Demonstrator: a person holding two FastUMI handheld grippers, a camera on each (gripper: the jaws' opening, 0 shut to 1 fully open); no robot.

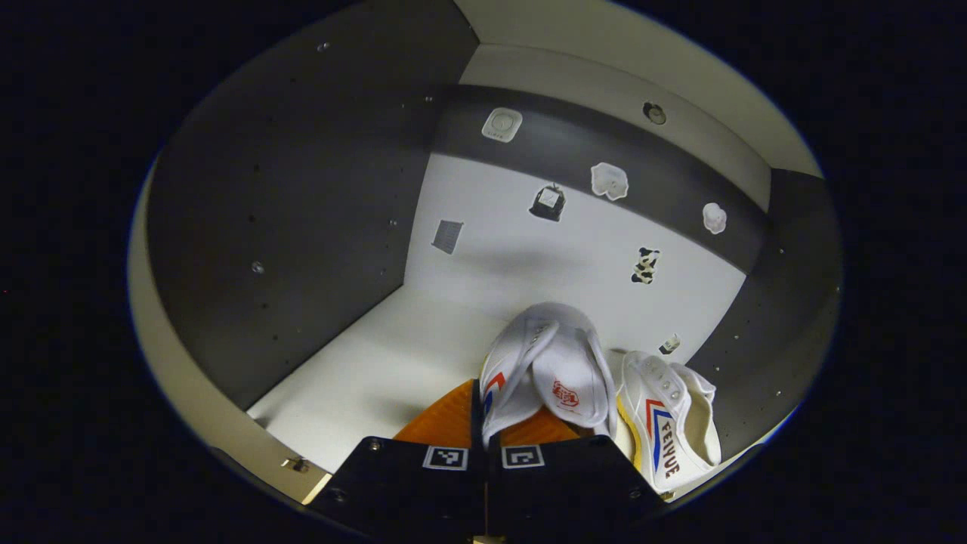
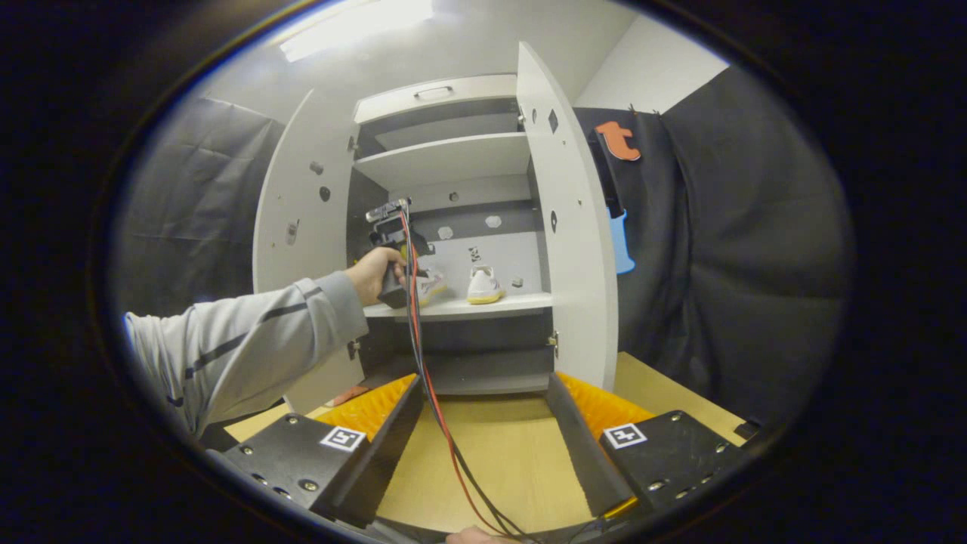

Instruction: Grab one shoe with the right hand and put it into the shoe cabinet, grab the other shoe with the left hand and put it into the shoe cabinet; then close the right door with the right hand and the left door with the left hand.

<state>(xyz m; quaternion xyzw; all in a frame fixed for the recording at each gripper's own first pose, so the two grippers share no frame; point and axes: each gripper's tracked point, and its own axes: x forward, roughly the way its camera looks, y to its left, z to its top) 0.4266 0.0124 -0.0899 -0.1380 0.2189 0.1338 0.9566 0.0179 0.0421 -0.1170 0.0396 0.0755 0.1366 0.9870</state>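
In the left gripper view my left gripper (image 1: 485,442) is shut on the heel collar of a white shoe (image 1: 555,363) with red and blue stripes, inside a cabinet compartment. A second matching shoe (image 1: 668,427) lies just right of it on the white shelf (image 1: 378,370). In the right gripper view my right gripper (image 2: 487,446) hangs open and holds nothing, well back from the shoe cabinet (image 2: 446,162). Both shoes (image 2: 483,285) show on its middle shelf. A hand (image 2: 374,272) holds the left gripper (image 2: 404,273) there. The left door (image 2: 302,219) and right door (image 2: 566,227) stand open.
Dark side walls (image 1: 302,211) and a back panel with small stickers (image 1: 548,202) close in the compartment. A red and black cable (image 2: 430,393) runs from the left gripper across a tan floor (image 2: 483,453). Black cloth (image 2: 740,249) hangs to the right of the cabinet.
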